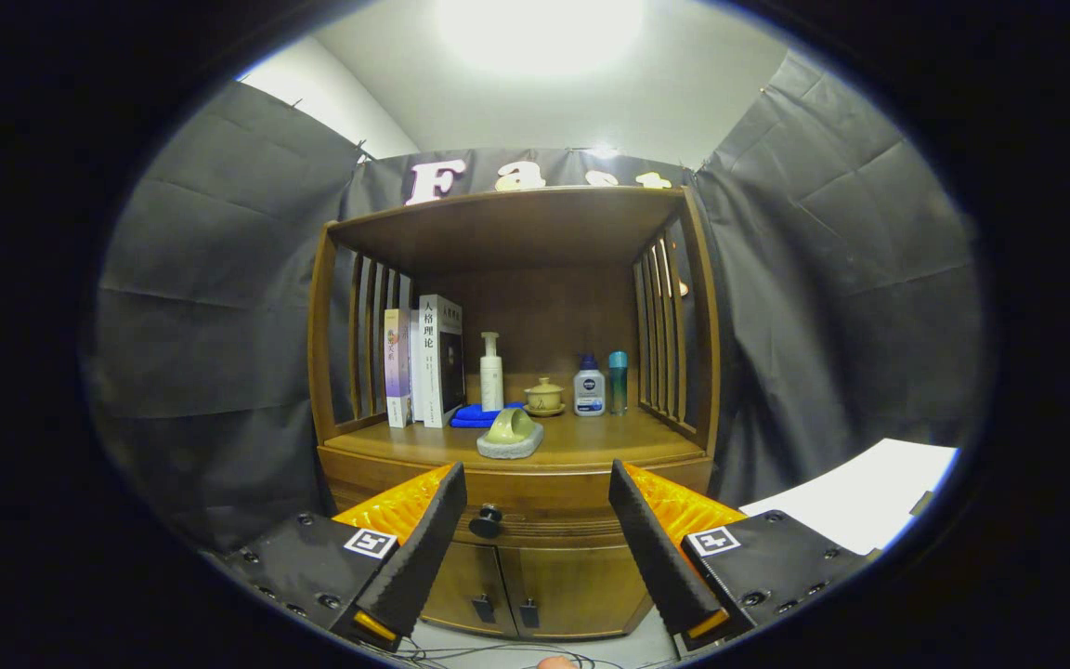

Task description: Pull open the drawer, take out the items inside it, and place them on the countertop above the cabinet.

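Observation:
A wooden cabinet [516, 483] stands ahead of me against the black cloth wall. Its drawer [544, 514] is shut, with a round dark knob [486, 520] on its front. My gripper [535, 544] is open and holds nothing; it hangs some way in front of the cabinet, and the knob shows between the fingers, nearer the left finger [424, 548]. The countertop [581, 444] above the drawer carries a pale green cup lying on a grey stone block [510, 435] near its front edge. What the drawer holds is hidden.
Further back on the countertop stand books [424, 362], a white pump bottle [491, 372], a blue cloth [475, 414], a lidded tea bowl [544, 397], a lotion bottle [589, 388] and a teal tube [618, 381]. Two lower doors [521, 585] sit under the drawer. A white surface [860, 502] lies to the right.

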The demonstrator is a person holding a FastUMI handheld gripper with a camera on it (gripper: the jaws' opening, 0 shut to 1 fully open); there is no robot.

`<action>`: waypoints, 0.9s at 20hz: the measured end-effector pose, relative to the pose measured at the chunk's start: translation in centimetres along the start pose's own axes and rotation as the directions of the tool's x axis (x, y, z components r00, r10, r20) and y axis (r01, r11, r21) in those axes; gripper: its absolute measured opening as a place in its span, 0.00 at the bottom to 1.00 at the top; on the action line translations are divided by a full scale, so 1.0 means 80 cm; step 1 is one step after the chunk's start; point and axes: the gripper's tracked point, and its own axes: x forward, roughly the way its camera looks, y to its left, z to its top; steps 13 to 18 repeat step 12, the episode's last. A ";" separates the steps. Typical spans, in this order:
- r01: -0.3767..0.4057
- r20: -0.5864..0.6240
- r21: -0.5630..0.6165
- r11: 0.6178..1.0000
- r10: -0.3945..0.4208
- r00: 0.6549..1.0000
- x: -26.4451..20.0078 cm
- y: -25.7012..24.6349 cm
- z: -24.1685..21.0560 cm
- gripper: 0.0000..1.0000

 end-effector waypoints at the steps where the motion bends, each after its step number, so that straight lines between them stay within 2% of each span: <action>1: -0.001 -0.004 -0.005 1.000 0.001 1.000 -0.004 0.000 -0.002 0.98; 18: -0.010 -0.013 0.027 1.000 0.010 1.000 -0.020 0.005 -0.013 0.98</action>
